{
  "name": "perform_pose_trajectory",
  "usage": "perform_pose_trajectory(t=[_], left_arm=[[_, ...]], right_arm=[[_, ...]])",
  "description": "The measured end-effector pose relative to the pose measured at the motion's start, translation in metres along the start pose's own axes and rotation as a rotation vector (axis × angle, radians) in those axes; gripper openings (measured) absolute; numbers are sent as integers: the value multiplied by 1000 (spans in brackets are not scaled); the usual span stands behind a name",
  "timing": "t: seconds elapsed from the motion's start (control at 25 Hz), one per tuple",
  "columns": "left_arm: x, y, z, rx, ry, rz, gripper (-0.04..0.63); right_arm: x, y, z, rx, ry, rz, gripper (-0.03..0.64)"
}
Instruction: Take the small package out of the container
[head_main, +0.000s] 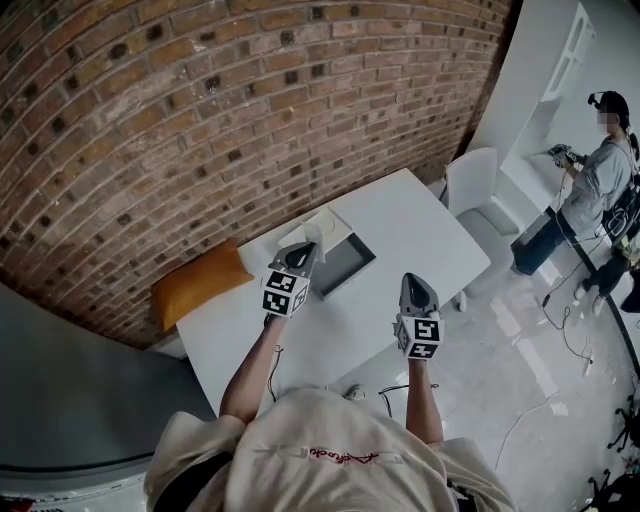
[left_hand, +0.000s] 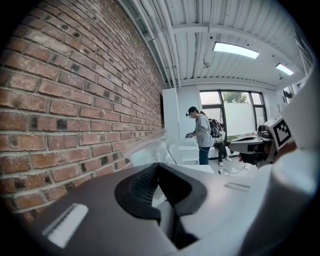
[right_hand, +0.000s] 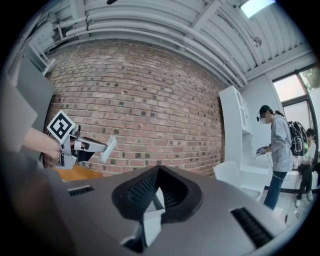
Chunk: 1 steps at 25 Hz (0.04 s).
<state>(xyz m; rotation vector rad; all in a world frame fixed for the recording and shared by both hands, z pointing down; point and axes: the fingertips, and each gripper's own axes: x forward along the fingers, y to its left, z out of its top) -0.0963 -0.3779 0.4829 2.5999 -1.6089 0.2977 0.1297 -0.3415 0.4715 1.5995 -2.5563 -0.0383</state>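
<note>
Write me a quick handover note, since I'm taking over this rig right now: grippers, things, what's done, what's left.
Left hand-held gripper: shut on the small package, held in the air.
Right hand-held gripper: shut, empty, above the white table.
Container: open, on the table beside the left gripper.
Done: package gripped and up.
Left: probably carry it clear of the container and set it down.

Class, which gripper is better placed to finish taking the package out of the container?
Left: the left gripper is shut on the package by the container; the right gripper is shut, empty, over the table.
</note>
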Motion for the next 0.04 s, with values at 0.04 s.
perform_pose_trajectory(t=[0.04], left_arm=[[1, 0, 0, 2, 1, 0, 11]], right_arm=[[1, -1, 0, 0, 0, -1, 11]])
